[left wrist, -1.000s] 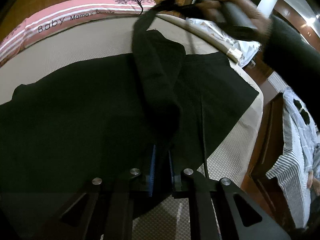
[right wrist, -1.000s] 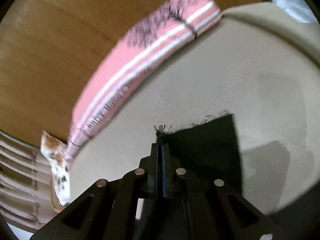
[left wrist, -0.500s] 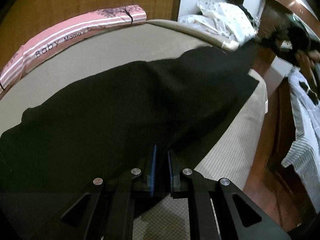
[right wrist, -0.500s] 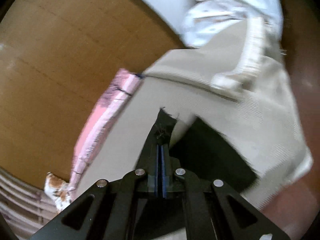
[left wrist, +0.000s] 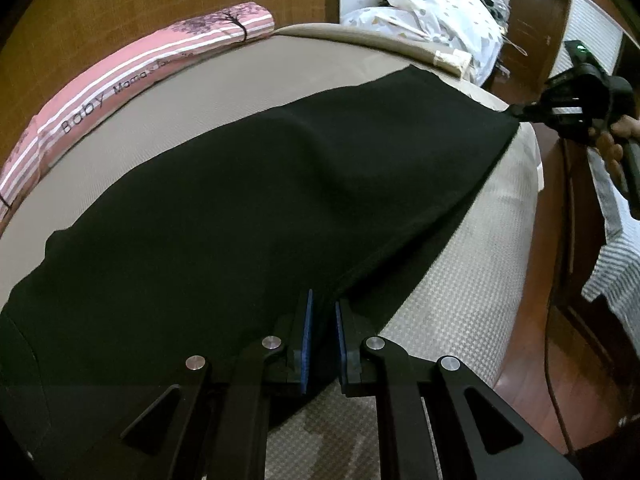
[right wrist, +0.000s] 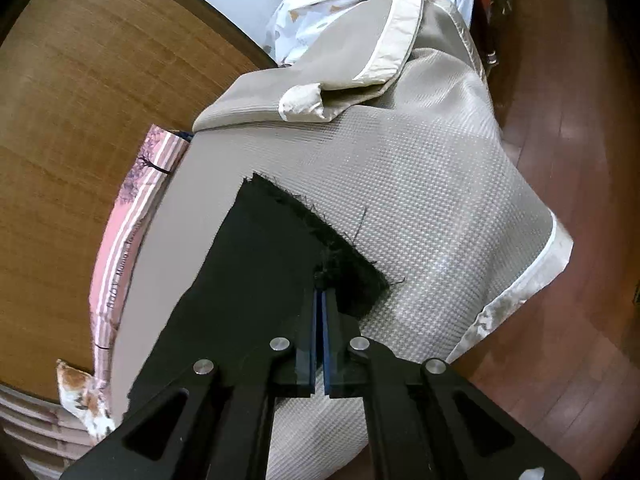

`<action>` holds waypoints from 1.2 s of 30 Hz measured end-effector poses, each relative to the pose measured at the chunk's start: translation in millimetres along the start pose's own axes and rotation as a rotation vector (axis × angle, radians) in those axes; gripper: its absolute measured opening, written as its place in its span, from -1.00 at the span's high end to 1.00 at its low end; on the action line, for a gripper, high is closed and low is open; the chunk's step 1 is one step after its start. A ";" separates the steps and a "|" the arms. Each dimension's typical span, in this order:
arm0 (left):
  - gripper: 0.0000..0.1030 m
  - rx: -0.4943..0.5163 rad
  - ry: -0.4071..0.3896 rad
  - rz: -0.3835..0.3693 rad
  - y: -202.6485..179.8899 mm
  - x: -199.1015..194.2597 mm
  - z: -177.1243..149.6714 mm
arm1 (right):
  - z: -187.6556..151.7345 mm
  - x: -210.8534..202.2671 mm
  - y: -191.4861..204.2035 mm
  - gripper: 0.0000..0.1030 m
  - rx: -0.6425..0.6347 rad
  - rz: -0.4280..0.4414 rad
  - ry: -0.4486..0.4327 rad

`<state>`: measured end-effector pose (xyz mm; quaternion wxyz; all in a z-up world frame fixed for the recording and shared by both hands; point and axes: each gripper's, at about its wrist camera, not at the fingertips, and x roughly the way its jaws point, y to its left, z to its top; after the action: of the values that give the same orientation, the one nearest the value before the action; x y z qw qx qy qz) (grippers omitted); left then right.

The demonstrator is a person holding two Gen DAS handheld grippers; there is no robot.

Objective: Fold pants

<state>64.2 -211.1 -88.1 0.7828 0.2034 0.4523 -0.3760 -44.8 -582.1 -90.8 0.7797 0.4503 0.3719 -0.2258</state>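
Black pants [left wrist: 248, 208] lie spread across the beige mattress [left wrist: 472, 312], the left gripper [left wrist: 321, 312] pinching their near edge, the right gripper [right wrist: 320, 292] their frayed hem.

The right hand-held gripper [right wrist: 320, 286] has its blue-padded jaws pressed together on the frayed hem corner of the black pants [right wrist: 256, 264], whose dark cloth runs back from the fingertips toward the lower left over the bed [right wrist: 420, 200]. The bed's beige textured cover ends in a cream border at the right, above a reddish wooden floor [right wrist: 580, 160]. A pink striped pillow [right wrist: 132, 220] lies along the wooden headboard [right wrist: 80, 100] on the left, and a white patterned quilt [right wrist: 320, 4] is bunched at the top.
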 end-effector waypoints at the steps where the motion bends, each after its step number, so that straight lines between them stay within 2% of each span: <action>1: 0.76 0.000 0.003 -0.006 0.6 -0.8 0.1 | -0.5 6.0 -1.9 0.96 0.006 -0.024 0.013; 4: 0.73 -0.025 0.011 -0.041 6.6 -4.9 0.3 | -2.6 21.3 -7.5 0.92 0.006 -0.069 0.051; 6: 0.60 -0.052 0.026 -0.073 13.5 -9.5 -0.1 | -2.9 22.4 -13.7 0.87 0.040 -0.069 0.051; 9: 0.56 -0.099 0.020 -0.128 27.3 -22.5 -3.6 | -1.3 17.9 -15.7 0.79 0.054 -0.077 0.055; 12: 0.52 -0.138 -0.012 -0.145 48.4 -40.2 -9.1 | 1.4 1.7 -0.7 0.77 -0.024 -0.165 0.009; 14: 0.47 -0.170 -0.043 -0.128 65.7 -51.1 -12.7 | 3.2 -10.8 14.3 0.77 -0.085 -0.210 -0.044; 15: 0.40 -0.190 -0.058 -0.096 78.8 -56.4 -15.4 | 4.0 -14.5 22.0 0.75 -0.113 -0.217 -0.061; 17: 0.35 -0.223 -0.067 -0.034 98.1 -59.6 -20.7 | 2.1 -16.5 46.6 0.75 -0.183 -0.182 -0.061; 21: 0.35 -0.311 -0.058 0.062 141.7 -59.4 -37.8 | -19.3 7.4 100.1 0.73 -0.301 -0.045 0.049; 24: 0.35 -0.347 -0.028 0.080 157.1 -55.0 -52.9 | -45.7 37.9 142.5 0.73 -0.381 0.032 0.151; 28: 0.35 -0.365 0.016 0.078 159.8 -49.6 -79.0 | -81.6 70.6 185.2 0.71 -0.512 0.036 0.232; 30: 0.35 -0.374 -0.017 0.075 158.3 -54.2 -89.1 | -97.8 83.9 196.6 0.69 -0.568 0.027 0.272; 36: 0.35 -0.406 -0.044 0.052 158.7 -62.2 -106.7 | -139.8 103.1 194.0 0.65 -0.673 -0.009 0.394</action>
<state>108.4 -15.0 -92.2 0.8267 0.0447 0.4963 -0.2613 99.9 -366.7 -112.3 0.7964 0.2026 0.5698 -0.0038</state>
